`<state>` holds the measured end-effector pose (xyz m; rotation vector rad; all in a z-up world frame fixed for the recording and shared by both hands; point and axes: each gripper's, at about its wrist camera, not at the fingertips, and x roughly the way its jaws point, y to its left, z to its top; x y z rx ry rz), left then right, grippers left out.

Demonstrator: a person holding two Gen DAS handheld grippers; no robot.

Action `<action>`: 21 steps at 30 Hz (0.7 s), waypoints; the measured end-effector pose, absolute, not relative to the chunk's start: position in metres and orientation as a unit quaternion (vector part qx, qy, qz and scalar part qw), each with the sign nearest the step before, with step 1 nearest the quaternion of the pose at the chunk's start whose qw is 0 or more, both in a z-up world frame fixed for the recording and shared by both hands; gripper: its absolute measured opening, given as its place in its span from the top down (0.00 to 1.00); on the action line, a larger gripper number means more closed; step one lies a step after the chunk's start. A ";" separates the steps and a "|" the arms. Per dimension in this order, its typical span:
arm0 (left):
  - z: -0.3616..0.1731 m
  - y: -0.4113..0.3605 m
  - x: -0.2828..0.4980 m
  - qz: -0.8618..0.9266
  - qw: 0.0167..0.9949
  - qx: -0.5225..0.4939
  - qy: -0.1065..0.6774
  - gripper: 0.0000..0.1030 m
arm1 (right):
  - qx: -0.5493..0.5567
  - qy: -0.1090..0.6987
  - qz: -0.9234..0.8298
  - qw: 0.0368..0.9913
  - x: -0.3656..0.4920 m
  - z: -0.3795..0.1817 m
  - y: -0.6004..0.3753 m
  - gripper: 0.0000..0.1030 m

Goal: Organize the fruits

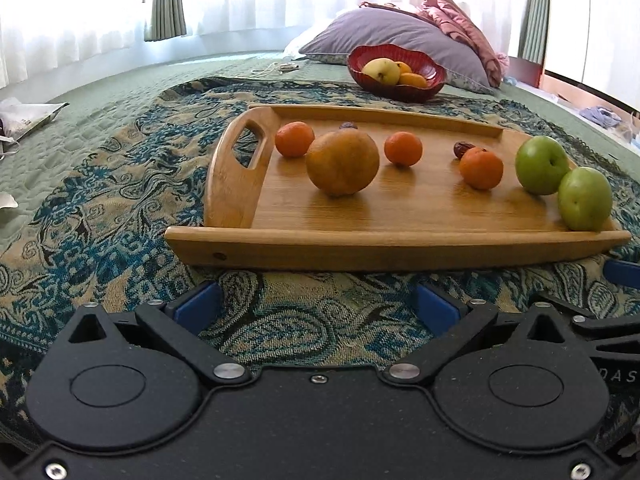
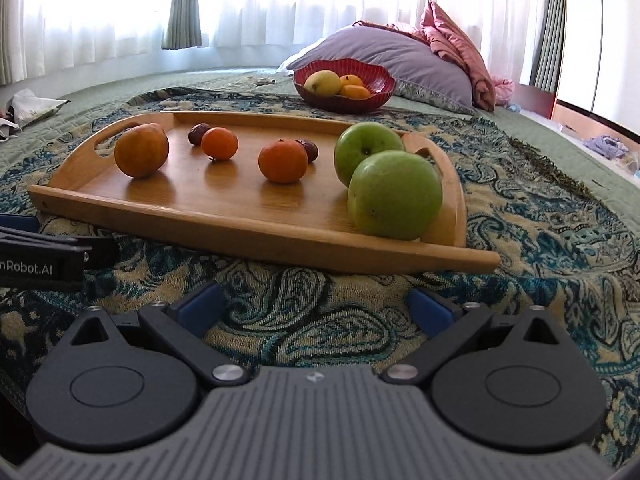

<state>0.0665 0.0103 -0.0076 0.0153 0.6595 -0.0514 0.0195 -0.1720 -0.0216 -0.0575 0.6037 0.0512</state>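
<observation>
green apples point(image 2: 394, 194) crowd tray's point(image 2: 256, 227) right end

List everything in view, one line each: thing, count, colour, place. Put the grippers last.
tray: 1, wood, on patterned throw
green apples: 2, green, tray's right end, touching
big fruit: 1, orange-brown, tray's left half
tangerines: 3, orange, across tray
dates: 2, dark brown, tray's far side
bowl: 1, red, beyond tray, holds yellow and orange fruit
pillows: 2, grey and pink, behind bowl
throw: 1, teal and beige, on green bedspread
left gripper: open, empty, before tray
right gripper: open, empty, before tray
</observation>
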 end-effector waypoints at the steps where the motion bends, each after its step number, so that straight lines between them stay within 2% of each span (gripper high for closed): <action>1: -0.008 0.011 0.067 -0.025 0.946 0.007 0.324 0.00 | -0.028 0.298 0.026 0.954 0.020 -0.022 -0.172 0.00; 21: -0.011 0.013 0.070 -0.026 0.944 0.004 0.330 0.00 | -0.026 0.302 0.033 0.952 0.022 -0.024 -0.174 0.00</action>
